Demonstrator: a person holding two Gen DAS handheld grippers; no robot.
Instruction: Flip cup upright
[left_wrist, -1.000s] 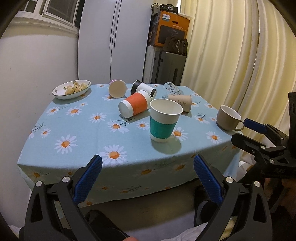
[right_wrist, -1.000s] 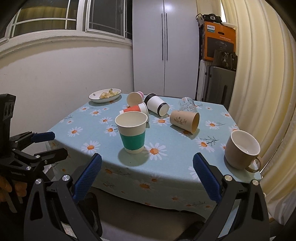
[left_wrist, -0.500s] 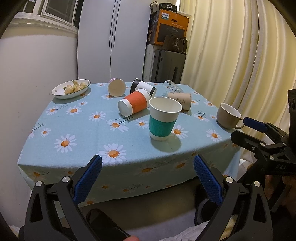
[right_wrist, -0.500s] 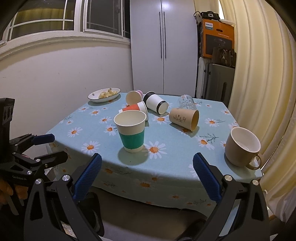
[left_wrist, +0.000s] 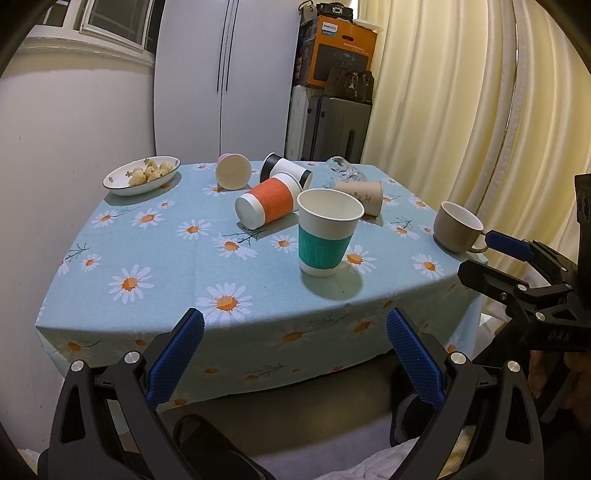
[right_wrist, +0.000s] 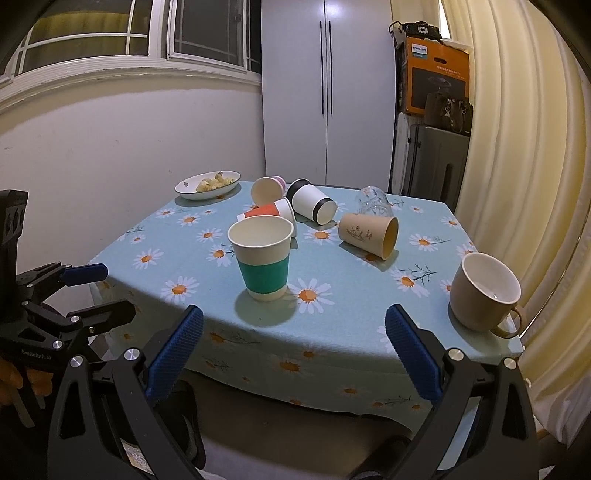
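A green-banded paper cup (left_wrist: 327, 232) (right_wrist: 263, 257) stands upright near the table's front edge. An orange-banded cup (left_wrist: 269, 204) (right_wrist: 271, 212), a black-and-white cup (left_wrist: 286, 171) (right_wrist: 311, 201), a tan cup (left_wrist: 360, 196) (right_wrist: 369, 235), a pink cup (left_wrist: 233, 176) (right_wrist: 266, 189) and a clear glass (left_wrist: 342, 170) (right_wrist: 372, 201) lie on their sides behind it. A beige mug (left_wrist: 458, 226) (right_wrist: 486, 295) stands upright at the right. My left gripper (left_wrist: 295, 341) and right gripper (right_wrist: 294, 336) are open and empty, held off the table's front edge.
The table has a blue daisy cloth (left_wrist: 155, 254) (right_wrist: 354, 280). A bowl of snacks (left_wrist: 142, 179) (right_wrist: 208, 183) sits at the back left. A white cabinet, boxes and a cream curtain stand behind and to the right.
Both grippers have drawn back slightly from the table and stayed open. The cups have not moved.
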